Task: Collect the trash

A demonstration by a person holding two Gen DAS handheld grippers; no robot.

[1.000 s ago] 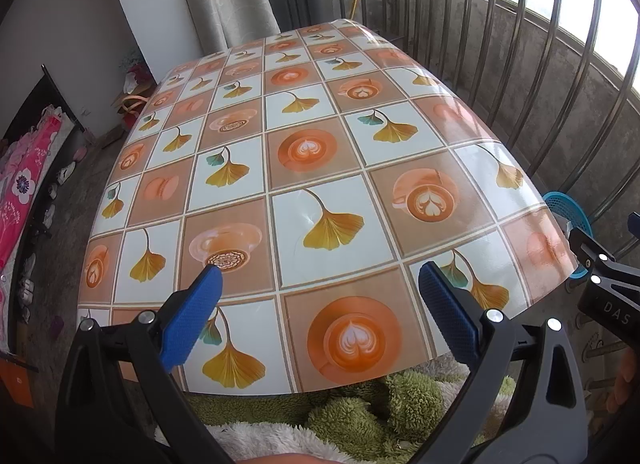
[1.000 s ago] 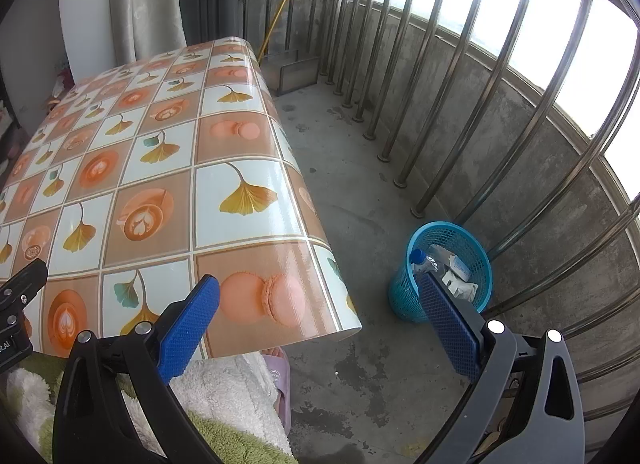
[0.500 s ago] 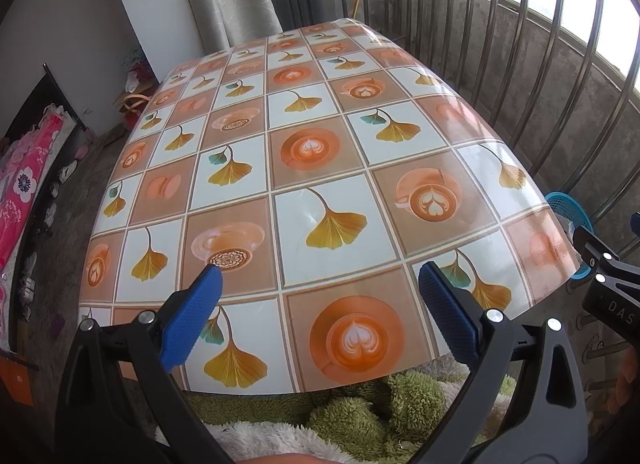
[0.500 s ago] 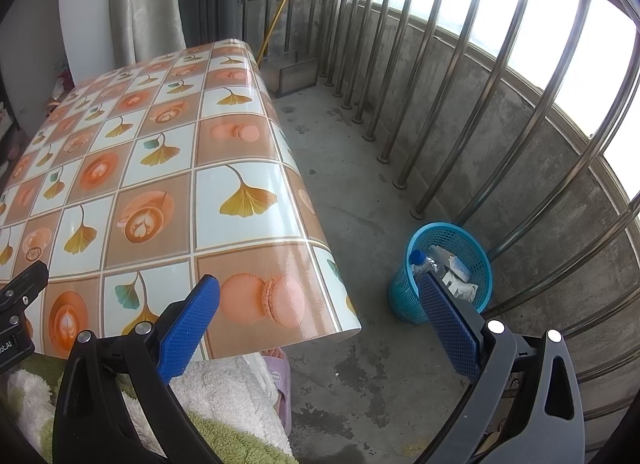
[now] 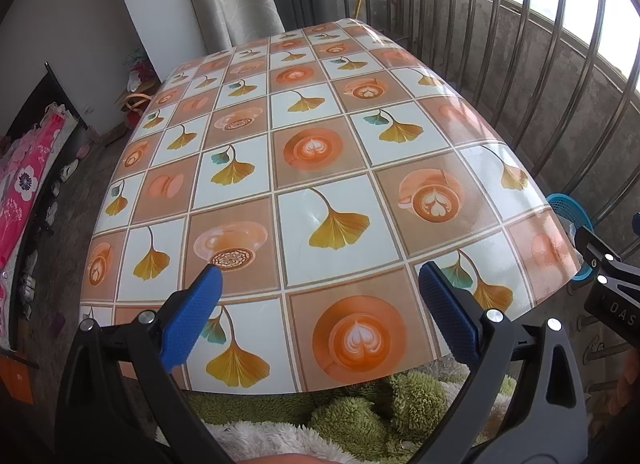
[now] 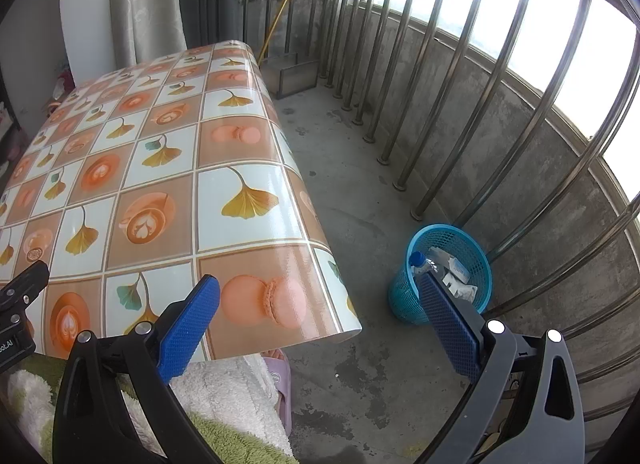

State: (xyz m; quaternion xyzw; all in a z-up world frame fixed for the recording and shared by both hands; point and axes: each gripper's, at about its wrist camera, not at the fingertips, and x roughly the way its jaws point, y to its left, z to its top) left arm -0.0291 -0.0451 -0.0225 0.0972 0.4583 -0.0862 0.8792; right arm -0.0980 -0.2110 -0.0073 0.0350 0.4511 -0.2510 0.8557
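Both tongs are spread wide apart and hold nothing. The left tongs (image 5: 320,304) hover over the near edge of the desk (image 5: 328,167), whose glossy cloth shows orange squares, coffee cups and yellow leaves. The right tongs (image 6: 320,316) point past the desk's corner toward the floor (image 6: 352,167). There, by the metal railing (image 6: 452,111), stands a blue mesh basket (image 6: 404,296) with the trash (image 6: 456,272) inside: a clear bottle with a blue cap (image 6: 417,258), a small white box and crumpled white paper
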